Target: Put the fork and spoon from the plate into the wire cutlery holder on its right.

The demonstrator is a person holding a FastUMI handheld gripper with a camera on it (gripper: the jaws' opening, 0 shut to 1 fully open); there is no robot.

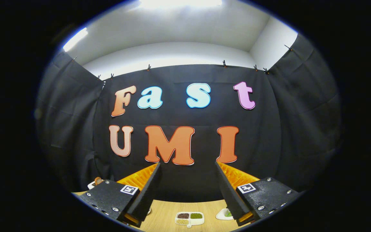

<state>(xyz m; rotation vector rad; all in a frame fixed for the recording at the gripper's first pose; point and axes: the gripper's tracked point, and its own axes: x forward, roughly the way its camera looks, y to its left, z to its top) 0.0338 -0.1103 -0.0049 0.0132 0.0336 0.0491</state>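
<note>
One gripper (188, 180) is seen, its two fingers spread wide with nothing held between them, raised above a wooden table (166, 216). One white divided dish (189, 218), rounded-rectangular with three compartments of dark, green and pale grains, lies between the fingers near the table's far edge. A white dish (222, 214) with something green is partly hidden by the right finger. A small white object (92, 183) is seen beyond the left finger. Whether fork, spoon or holder are near cannot be told.
</note>
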